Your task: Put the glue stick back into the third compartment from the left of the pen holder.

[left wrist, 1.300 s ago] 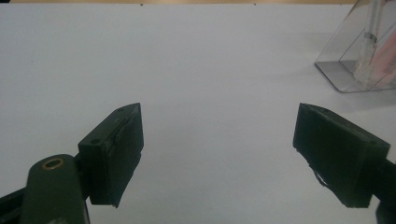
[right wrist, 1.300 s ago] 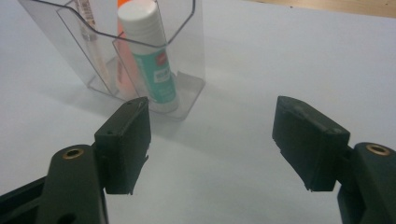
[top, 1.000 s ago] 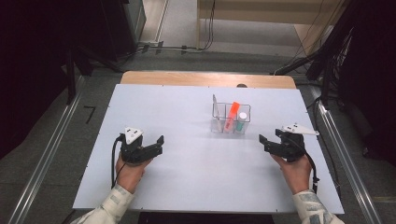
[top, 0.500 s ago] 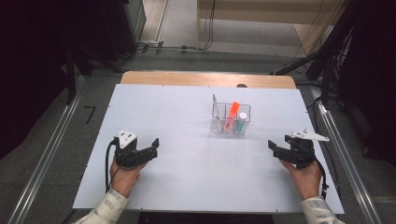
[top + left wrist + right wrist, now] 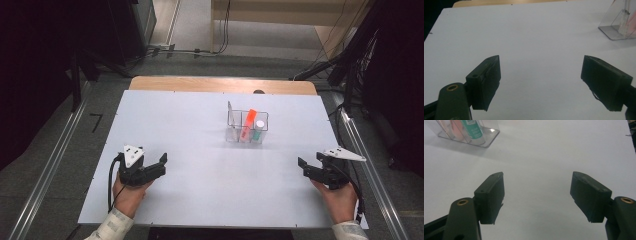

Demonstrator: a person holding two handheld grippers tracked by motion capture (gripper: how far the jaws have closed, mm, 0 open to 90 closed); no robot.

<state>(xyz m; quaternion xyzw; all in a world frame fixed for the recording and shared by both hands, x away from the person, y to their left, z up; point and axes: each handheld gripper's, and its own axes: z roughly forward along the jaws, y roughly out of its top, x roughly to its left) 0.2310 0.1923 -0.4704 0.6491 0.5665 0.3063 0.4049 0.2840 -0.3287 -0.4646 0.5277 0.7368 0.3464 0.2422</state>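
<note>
A clear plastic organizer (image 5: 246, 127) stands on the white table (image 5: 200, 130), right of centre toward the back. It holds an orange item (image 5: 248, 122) and a green tube with a white cap (image 5: 258, 129). My left gripper (image 5: 159, 164) rests low at the front left, jaws wide open with nothing between them; its own view shows the open left gripper (image 5: 541, 82) and the organizer corner (image 5: 617, 25) far off. My right gripper (image 5: 305, 167) sits at the front right, open and empty. In the right gripper view the open right gripper (image 5: 537, 195) faces bare table, with the organizer (image 5: 467, 132) at the upper left.
A wooden strip (image 5: 220, 84) runs along the table's far edge. Metal rails (image 5: 50, 165) flank the table on both sides. Dark equipment and cables (image 5: 350, 60) stand beyond the back right corner.
Both hands have drawn back toward the table's near edge and slightly outward, away from the organizer. Both grippers stay open and empty.
</note>
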